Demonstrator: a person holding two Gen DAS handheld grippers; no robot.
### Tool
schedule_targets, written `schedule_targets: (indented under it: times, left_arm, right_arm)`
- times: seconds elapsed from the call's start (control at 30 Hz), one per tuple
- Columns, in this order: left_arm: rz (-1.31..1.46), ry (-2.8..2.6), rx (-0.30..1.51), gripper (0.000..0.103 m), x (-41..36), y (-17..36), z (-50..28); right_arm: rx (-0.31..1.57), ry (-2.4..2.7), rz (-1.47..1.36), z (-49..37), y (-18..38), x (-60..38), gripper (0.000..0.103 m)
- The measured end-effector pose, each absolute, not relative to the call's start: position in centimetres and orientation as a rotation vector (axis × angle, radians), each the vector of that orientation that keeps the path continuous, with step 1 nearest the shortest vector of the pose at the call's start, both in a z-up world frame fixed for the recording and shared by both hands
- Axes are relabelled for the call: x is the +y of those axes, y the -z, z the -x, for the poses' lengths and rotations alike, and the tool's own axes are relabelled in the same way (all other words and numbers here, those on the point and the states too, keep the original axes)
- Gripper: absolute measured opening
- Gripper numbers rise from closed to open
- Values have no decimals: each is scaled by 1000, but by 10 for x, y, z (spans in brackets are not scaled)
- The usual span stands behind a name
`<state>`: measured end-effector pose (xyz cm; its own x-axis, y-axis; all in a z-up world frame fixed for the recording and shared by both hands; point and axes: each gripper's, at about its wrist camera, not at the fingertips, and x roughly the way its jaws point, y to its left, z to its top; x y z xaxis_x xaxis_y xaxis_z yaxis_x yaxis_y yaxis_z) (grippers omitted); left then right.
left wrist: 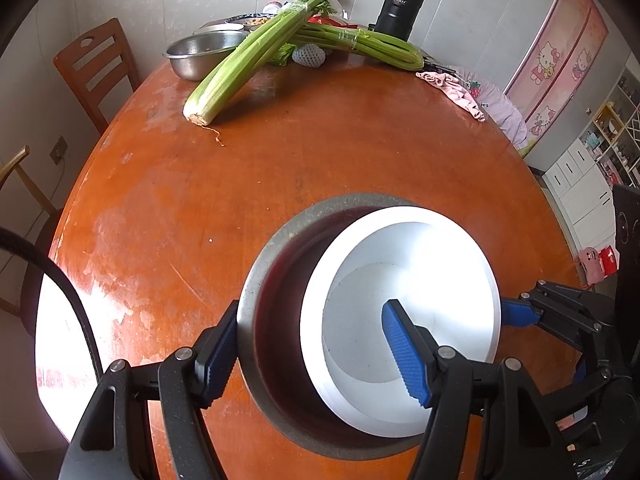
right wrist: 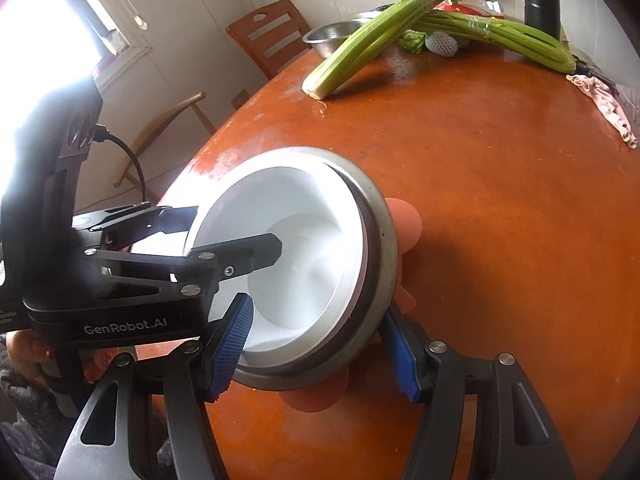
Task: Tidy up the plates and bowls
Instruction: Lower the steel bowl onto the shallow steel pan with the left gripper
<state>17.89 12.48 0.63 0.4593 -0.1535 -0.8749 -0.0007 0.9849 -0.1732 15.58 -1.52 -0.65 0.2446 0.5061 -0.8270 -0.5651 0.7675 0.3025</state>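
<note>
Both grippers grip the nested bowls: left gripper clamps the steel bowl wall at nine o'clock, right gripper clamps across the white bowl and steel rim at six.

The left tool is pointing steeply down. One blue finger is pressing on the outside of the bowl stack, and the other is sitting inside it, so it is pinching the side. The right tool is also tilting down. Its two blue fingers are gripping the near rim, one inside and one outside.
</note>
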Motion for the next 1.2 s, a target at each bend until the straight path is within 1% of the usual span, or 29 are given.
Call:
schedule_targets:
  times: [0.5,0.87,1.1,1.2]
  left_arm:
    - [166,70,1066,68,129,-8,-174]
    - [142,53,1012,69,125,-22,-162]
    - [128,1,935,69,121,-40,-135]
    - [128,-35,899,72,114,-46,-113]
  right_arm:
    - [1062,-683,110,-152,5,-22,66]
    - [1022,-690,118,-141,-4,-26,66]
    - [957,-681,137,-122,-18,-32,66]
    - [904,-681,158,-106,-27,-38,66]
